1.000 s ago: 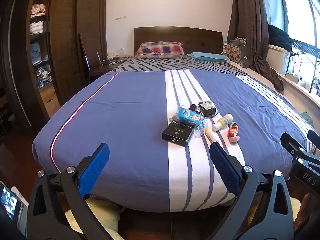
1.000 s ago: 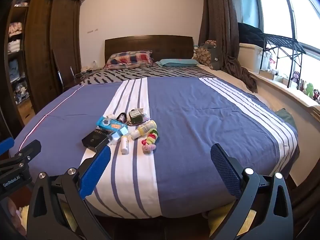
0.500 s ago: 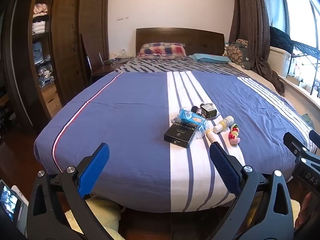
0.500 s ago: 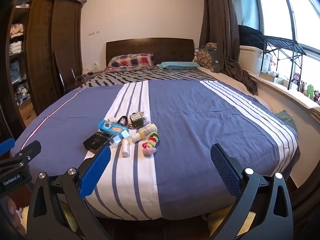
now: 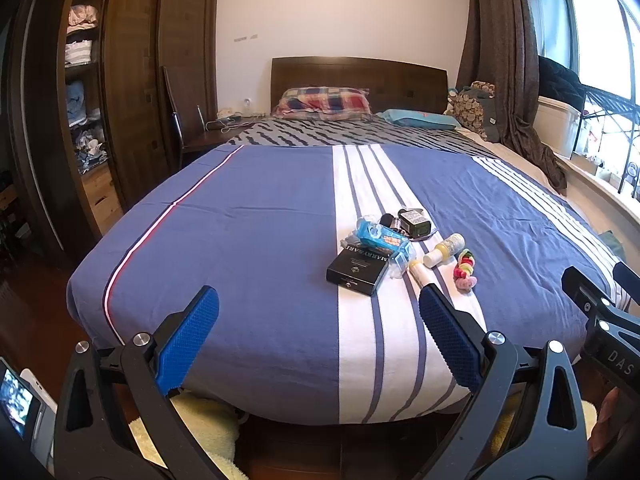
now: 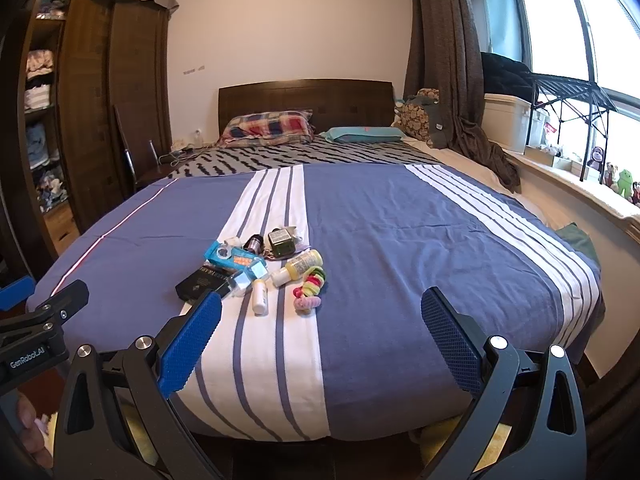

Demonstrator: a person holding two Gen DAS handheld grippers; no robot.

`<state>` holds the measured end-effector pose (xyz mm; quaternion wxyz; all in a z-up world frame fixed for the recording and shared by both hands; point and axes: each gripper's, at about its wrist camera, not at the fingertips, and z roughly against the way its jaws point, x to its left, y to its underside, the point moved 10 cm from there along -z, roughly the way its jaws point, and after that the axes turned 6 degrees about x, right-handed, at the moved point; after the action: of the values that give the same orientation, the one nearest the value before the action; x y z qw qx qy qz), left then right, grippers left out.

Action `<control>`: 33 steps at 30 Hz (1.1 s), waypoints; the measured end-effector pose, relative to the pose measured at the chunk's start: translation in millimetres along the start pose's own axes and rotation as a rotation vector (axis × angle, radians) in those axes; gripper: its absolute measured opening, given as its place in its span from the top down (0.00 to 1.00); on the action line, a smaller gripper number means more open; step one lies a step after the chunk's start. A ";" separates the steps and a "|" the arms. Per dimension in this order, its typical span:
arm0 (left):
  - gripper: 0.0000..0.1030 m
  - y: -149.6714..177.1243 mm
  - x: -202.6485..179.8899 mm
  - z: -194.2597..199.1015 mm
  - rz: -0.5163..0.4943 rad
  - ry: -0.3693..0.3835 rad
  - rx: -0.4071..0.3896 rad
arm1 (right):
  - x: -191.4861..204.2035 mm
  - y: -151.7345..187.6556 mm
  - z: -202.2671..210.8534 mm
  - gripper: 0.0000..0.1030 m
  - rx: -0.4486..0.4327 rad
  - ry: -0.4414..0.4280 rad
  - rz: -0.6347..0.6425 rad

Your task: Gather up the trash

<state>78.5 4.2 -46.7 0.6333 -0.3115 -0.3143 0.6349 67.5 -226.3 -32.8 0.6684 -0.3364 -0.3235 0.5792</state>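
Here, the left gripper (image 5: 318,332) and right gripper (image 6: 321,330) hover with jaws spread wide and empty at the foot of the bed (image 5: 248,240). The litter cluster (image 6: 256,266), black box (image 5: 357,271) included, lies uncollected on the white stripe; collection appears not yet begun.

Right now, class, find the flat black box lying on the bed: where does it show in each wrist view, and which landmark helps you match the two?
Left wrist view: the black box lies right of centre, on the edge of the white stripe.
Right wrist view: the black box lies left of centre, partly behind a blue finger pad.
Shared landmark: the plaid pillow at the headboard.
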 end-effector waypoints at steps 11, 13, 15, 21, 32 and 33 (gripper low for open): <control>0.08 -1.7 -1.3 0.9 -0.001 0.002 -0.002 | 1.4 -0.2 1.4 0.03 -0.002 -0.001 0.002; 0.08 -1.8 -1.2 1.1 0.000 0.004 -0.001 | 1.5 -0.4 1.8 0.03 -0.003 -0.002 0.000; 0.08 -2.1 -1.5 1.5 -0.001 0.004 -0.002 | 2.1 -0.7 1.5 0.03 -0.005 -0.002 -0.001; 0.08 -2.7 -1.1 2.6 0.000 0.004 -0.002 | 3.0 -0.8 1.8 0.03 -0.005 -0.005 0.002; 0.08 -2.4 -0.6 2.7 -0.001 0.004 -0.003 | 3.9 -1.1 2.4 0.03 -0.008 -0.007 0.000; 0.08 -2.4 -0.5 2.7 -0.001 0.004 -0.003 | 4.0 -0.9 2.6 0.03 -0.009 -0.007 0.000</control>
<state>77.8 3.7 -43.1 0.6338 -0.3136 -0.3140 0.6335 66.4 -222.3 -30.5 0.6658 -0.3373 -0.3284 0.5789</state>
